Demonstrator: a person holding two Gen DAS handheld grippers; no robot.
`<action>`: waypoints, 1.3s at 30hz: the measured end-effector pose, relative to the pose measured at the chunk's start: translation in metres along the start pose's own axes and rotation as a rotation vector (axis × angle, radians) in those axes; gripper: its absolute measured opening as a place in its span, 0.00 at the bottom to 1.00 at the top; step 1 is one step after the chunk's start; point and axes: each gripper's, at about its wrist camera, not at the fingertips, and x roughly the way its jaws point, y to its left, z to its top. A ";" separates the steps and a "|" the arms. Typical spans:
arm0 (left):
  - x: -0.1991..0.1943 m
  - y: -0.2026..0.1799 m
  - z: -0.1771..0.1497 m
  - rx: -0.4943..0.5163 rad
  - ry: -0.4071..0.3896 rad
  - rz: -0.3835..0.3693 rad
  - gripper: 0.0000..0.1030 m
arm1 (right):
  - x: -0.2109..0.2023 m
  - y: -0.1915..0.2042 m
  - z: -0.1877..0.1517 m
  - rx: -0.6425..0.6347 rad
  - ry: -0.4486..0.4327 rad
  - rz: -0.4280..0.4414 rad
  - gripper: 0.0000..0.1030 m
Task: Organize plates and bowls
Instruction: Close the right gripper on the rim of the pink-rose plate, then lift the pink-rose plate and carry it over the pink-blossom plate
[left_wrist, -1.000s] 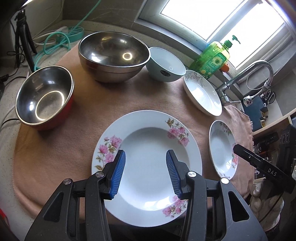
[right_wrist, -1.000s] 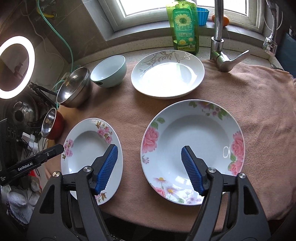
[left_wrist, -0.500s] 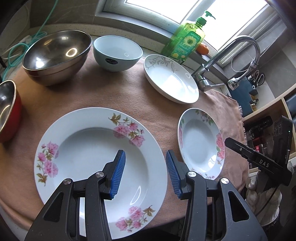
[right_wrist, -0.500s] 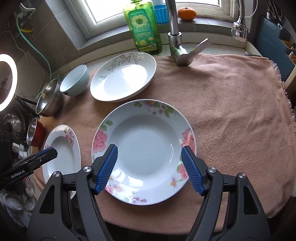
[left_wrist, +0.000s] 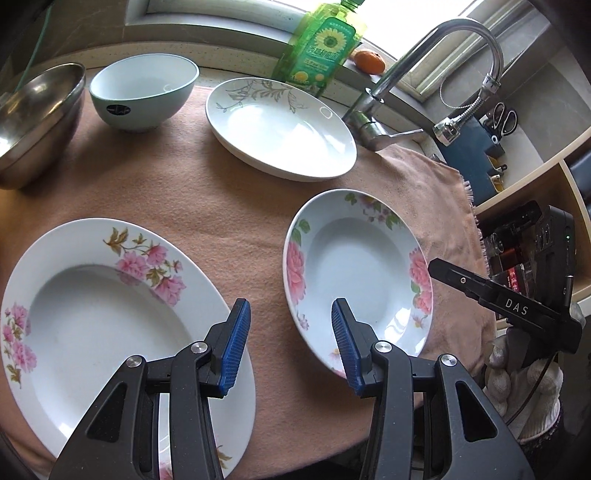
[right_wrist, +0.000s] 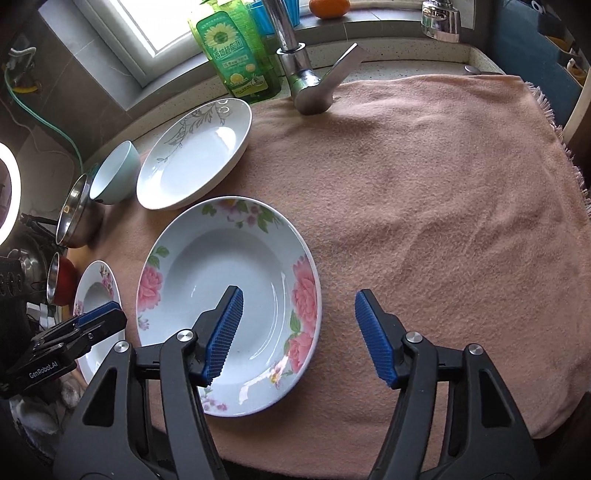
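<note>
Left wrist view only: a gloved hand (left_wrist: 524, 373) at the right edge carrying the right gripper's black body, scissors (left_wrist: 504, 118) in a dark holder past the tap, and wooden shelving at the right.
Right wrist view only: a lit ring light (right_wrist: 5, 199) at the left edge, a red bowl with a steel inside (right_wrist: 59, 275), and the wide bare right half of the towel.
Both views: peach towel (right_wrist: 443, 206) spread over the bench, green dish-soap bottle (left_wrist: 321, 48), tap (right_wrist: 306, 74), orange fruit (left_wrist: 369, 61) on the sill.
Rose plate (right_wrist: 229, 295): deep, white, big pink roses and green leaves on the rim; lies flat on the towel near its front edge.
Pink-sprig plate (left_wrist: 110, 314): larger in the left view, white with small pink blossoms; flat on the towel, left of the rose plate, apart from it.
Grey-vine plate (left_wrist: 280, 129): white with grey leaf lines, flat at the back by the soap bottle.
Light blue bowl (left_wrist: 142, 96): upright, left of the grey-vine plate, next to a steel bowl (left_wrist: 33, 122).
Left gripper (left_wrist: 288, 343): fingers apart, nothing between them; it hangs over the towel strip between the 2 flowered plates.
Right gripper (right_wrist: 299, 336): fingers closing, nothing clamped; the left finger (right_wrist: 225, 332) sits over the rose plate's well, the right one over bare towel, so the plate's right rim lies in the gap.
</note>
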 end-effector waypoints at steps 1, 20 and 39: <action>0.002 -0.001 0.001 -0.002 0.004 0.001 0.43 | 0.002 -0.003 0.000 0.006 0.009 0.008 0.57; 0.026 -0.003 0.006 -0.023 0.054 -0.002 0.25 | 0.028 -0.015 0.002 0.022 0.076 0.063 0.30; 0.030 -0.009 0.008 0.030 0.057 0.017 0.19 | 0.033 -0.008 0.001 0.004 0.087 0.057 0.18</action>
